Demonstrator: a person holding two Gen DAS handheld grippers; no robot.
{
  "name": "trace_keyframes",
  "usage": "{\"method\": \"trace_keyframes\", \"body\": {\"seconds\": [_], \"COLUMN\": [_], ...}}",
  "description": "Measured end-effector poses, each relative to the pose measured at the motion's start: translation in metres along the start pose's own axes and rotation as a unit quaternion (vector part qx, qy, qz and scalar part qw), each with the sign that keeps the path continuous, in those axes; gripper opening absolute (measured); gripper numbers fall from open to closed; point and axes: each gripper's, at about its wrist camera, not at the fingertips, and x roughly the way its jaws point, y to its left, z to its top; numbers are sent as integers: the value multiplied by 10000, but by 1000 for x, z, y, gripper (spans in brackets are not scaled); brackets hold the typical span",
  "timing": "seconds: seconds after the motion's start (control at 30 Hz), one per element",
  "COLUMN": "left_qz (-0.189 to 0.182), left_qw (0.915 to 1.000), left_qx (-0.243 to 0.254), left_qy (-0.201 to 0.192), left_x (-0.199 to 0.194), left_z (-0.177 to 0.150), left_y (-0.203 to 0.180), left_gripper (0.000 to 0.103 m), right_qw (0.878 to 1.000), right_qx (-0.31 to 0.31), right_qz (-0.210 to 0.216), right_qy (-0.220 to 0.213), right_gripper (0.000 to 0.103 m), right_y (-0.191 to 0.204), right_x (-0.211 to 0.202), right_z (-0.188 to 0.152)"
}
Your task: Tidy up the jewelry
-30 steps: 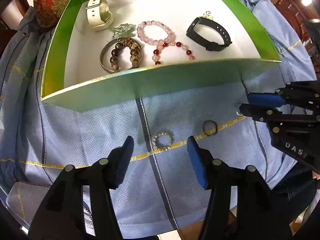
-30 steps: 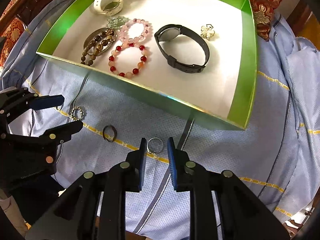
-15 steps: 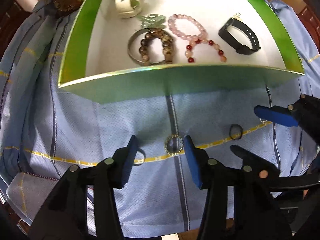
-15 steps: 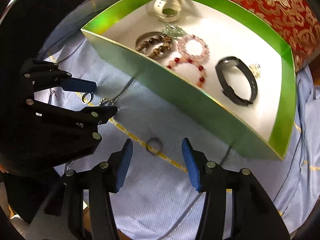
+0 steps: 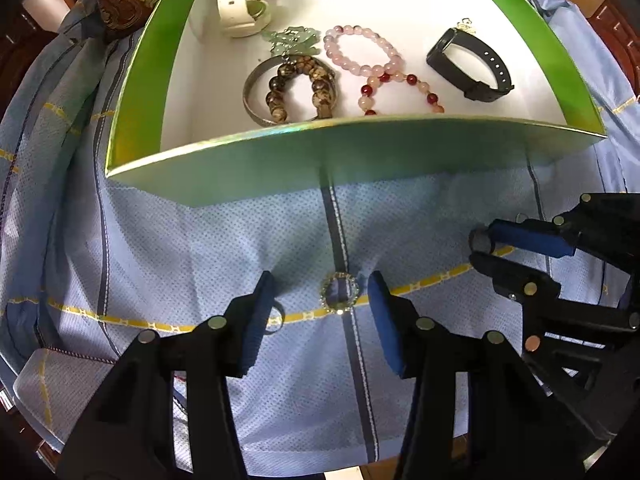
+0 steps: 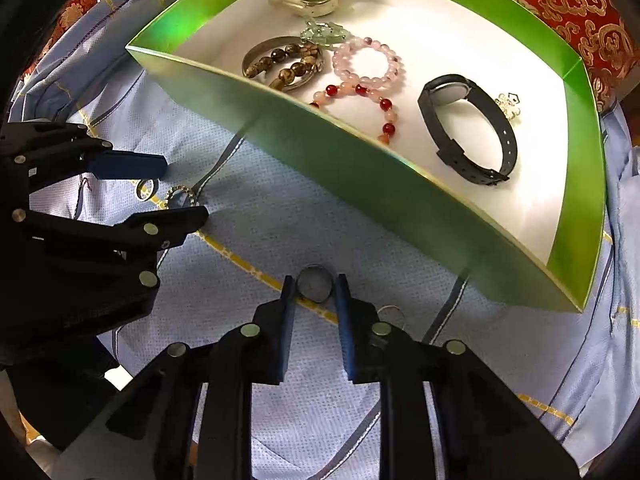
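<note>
A green box with a white floor holds bracelets and watches. On the blue cloth before it lies a sparkly ring, between the open fingers of my left gripper. A plain silver ring lies just beside its left finger. My right gripper has its fingers closed against the sides of a dark ring, down at the cloth. Another silver ring lies by its right finger, partly hidden.
Inside the box are a white watch, a metal bangle with brown beads, a jade pendant, pink and red bead bracelets, a black watch and a small charm. Red brocade lies behind.
My right gripper has closed from wide open onto the dark ring. My left gripper has come lower around the sparkly ring and stays open.
</note>
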Motion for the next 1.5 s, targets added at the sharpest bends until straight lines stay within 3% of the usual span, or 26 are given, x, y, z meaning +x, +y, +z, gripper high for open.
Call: {"method": "trace_keyframes", "body": {"seconds": [0.2,0.23,0.37,0.5,0.57,0.7,0.77,0.93,1.13,1.5], "left_qz": [-110,-95,58,43,-8,-24,-21,6,27,-60], "left_qw": [9998,9998,9994,9997,9998,9998,9998,9998,9987,9984], "left_qx": [103,153,327,204,114,110,109,67,124,183], "left_qy": [-149,-129,-87,-159,-153,-159,-160,-205,-484,-524], "left_x": [-11,-10,-5,-5,-6,-6,-6,-12,-28,-34], "left_z": [1,1,-1,2,4,5,5,1,-4,-4], "left_y": [-12,-16,-30,-27,-23,-19,-19,-16,-17,-26], "left_gripper": [45,45,43,26,22,22,22,22,22,22], "right_qw": [10000,10000,10000,9999,9996,9989,9987,9988,9979,9967], "right_qx": [45,58,12,-27,-106,-247,-319,-243,163,523], "right_qz": [-25,-42,-84,-119,-184,-320,-303,-352,-280,-276], "right_qy": [-8,-3,4,-97,-171,-221,-259,-238,-570,-559], "right_gripper": [30,35,36,36,36,36,19,19,19,19], "right_y": [1,1,1,12,17,25,29,29,18,6], "right_x": [2,2,3,0,-1,3,1,-4,-28,-35], "right_z": [5,5,3,-1,-1,-2,-3,-5,-3,-13]}}
